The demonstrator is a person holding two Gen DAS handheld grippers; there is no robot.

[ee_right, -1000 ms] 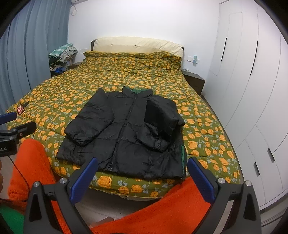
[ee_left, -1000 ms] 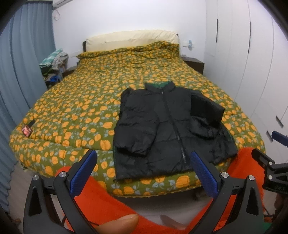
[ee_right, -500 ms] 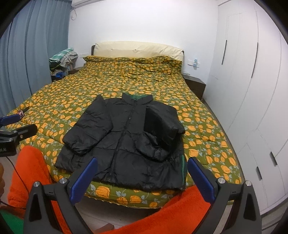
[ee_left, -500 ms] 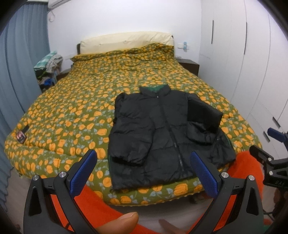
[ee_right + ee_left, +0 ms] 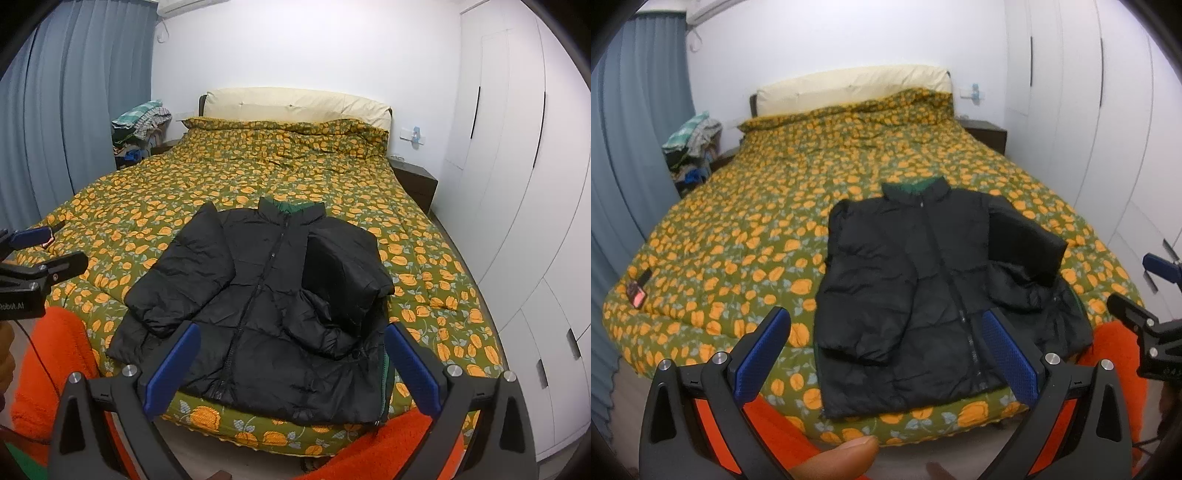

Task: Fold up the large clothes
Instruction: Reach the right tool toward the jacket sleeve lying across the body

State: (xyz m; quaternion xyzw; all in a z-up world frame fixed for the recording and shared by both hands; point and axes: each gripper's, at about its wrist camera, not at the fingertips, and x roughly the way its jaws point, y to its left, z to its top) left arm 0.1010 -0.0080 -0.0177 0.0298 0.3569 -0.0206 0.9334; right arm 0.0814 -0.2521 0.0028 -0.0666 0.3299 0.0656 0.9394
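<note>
— Jacket [image 5: 923, 295]: where does yours lie?
— Flat at the foot of the bed [image 5: 746, 236], zipped, one sleeve folded across its front.
— And your claws?
— Left gripper [image 5: 886, 354] and right gripper [image 5: 291, 365] both gape wide, holding nothing.

The bed [image 5: 155, 206], under an orange-flowered quilt [image 5: 295, 170], carries a black puffer jacket [image 5: 266, 314] near its foot and, perhaps, a phone [image 5: 637, 293].

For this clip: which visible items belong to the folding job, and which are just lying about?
Job:
black puffer jacket
left claw, open
right claw, open
bed, work surface

Lying about:
clothes pile
nightstand
small red-and-black item
</note>
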